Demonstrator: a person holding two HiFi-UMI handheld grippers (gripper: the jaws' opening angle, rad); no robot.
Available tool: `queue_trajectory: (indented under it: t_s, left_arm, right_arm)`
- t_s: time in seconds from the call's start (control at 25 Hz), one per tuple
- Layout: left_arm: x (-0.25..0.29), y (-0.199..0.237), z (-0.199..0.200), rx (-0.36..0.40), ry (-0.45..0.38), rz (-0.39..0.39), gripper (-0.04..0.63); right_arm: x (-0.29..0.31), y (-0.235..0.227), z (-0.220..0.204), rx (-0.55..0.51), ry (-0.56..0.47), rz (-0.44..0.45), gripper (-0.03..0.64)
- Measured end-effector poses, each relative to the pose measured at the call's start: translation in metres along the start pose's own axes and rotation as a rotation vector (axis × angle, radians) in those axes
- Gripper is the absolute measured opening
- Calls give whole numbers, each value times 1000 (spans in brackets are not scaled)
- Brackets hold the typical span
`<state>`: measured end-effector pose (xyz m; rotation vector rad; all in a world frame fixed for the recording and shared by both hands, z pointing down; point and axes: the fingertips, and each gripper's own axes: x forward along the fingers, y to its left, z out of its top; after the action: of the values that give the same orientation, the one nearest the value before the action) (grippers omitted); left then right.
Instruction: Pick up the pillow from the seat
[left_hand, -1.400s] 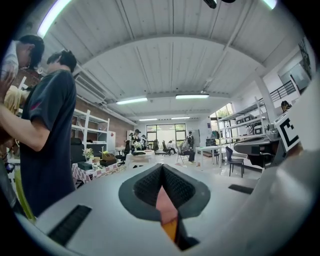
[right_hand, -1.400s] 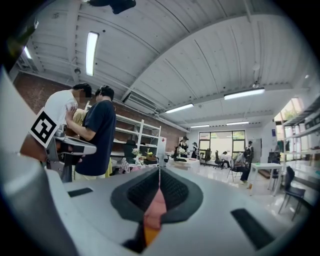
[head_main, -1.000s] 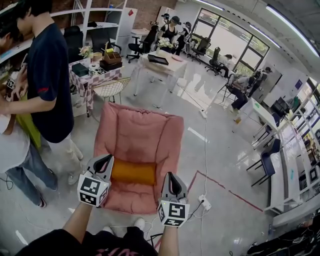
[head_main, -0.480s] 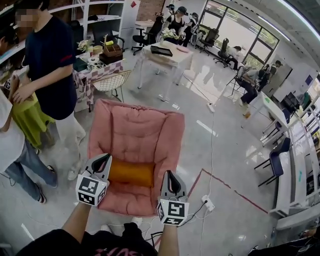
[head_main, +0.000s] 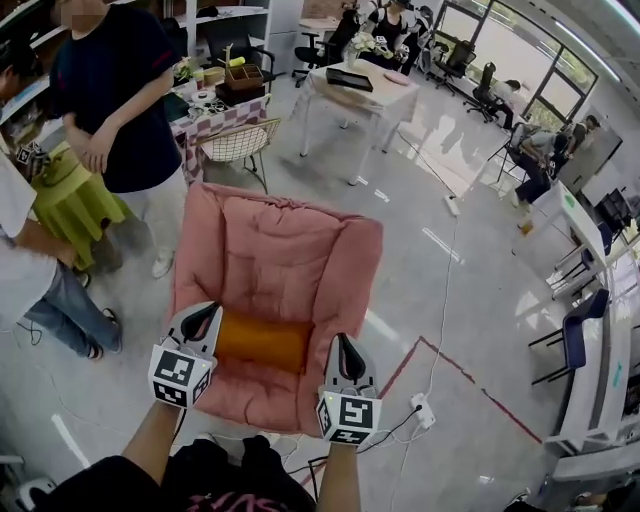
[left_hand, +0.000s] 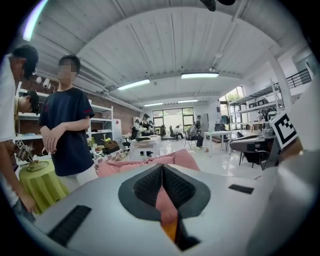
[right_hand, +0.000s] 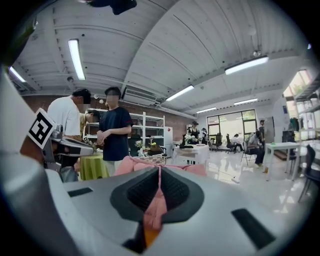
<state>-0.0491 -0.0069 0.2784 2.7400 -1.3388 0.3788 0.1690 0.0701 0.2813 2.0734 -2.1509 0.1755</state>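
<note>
I am hovering the left gripper (head_main: 205, 318) and right gripper (head_main: 345, 347), jaws pressed together, flanking the orange pillow (head_main: 265, 342) on the seat (head_main: 285, 250); opening them comes next.

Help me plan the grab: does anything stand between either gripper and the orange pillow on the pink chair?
Nothing visible does. The orange pillow lies uncovered on the pink chair, the left gripper and right gripper at its two ends, jaws shut.
</note>
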Motion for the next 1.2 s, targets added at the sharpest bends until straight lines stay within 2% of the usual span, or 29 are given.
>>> queue_trajectory:
  t_s: [0.4,1.2]
  left_arm:
    - [5,14,12,13,2,58,9]
    - [-20,58,10,2,-32,36,9]
  right_arm:
    - [25,-6,9,9,-9,45,21]
    - [22,38,23,-23,-19,5,20]
